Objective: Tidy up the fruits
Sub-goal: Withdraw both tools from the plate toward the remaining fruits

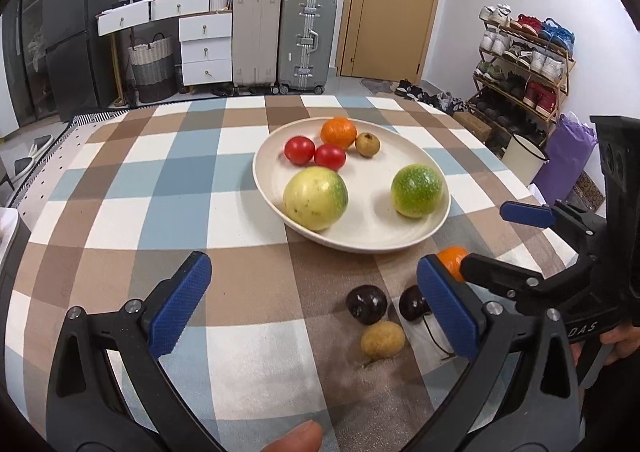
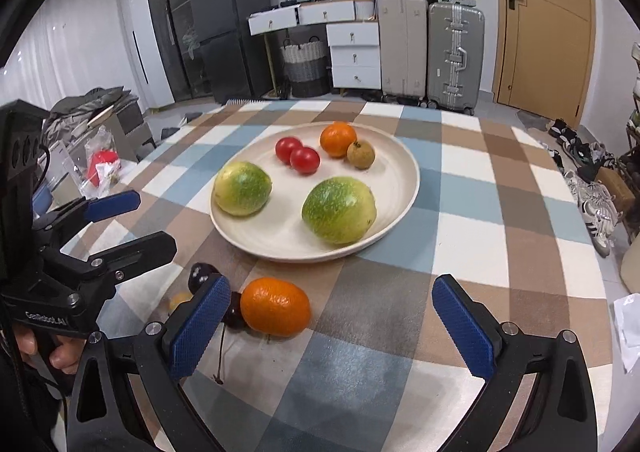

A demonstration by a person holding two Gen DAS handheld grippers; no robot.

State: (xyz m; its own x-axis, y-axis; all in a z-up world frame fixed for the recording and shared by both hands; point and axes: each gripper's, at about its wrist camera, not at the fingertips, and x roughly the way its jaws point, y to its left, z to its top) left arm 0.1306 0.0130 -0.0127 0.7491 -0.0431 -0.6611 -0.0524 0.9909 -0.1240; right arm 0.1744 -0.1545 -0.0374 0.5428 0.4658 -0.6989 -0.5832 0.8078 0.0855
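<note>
A cream plate (image 1: pixel 372 240) (image 2: pixel 396 167) on the checked tablecloth holds two green-yellow passion fruits (image 1: pixel 315 198) (image 1: pixel 417 191), two red tomatoes (image 1: pixel 299 149), an orange (image 1: pixel 338 132) and a small brown longan (image 1: pixel 367 144). On the cloth in front of the plate lie two dark cherries (image 1: pixel 366 304) (image 1: pixel 413 302), a longan (image 1: pixel 382 339) and an orange (image 2: pixel 275 306). My left gripper (image 1: pixel 316 304) is open and empty, just left of the cherries. My right gripper (image 2: pixel 332 324) is open and empty, with the loose orange between its fingers, near the left one.
Beyond the table's far edge stand suitcases (image 1: pixel 280 47), white drawers (image 1: pixel 204 47), a door (image 1: pixel 392 3) and a shoe rack (image 1: pixel 524 63). The right gripper shows in the left wrist view (image 1: pixel 536 236); the left gripper shows in the right wrist view (image 2: pixel 104 228).
</note>
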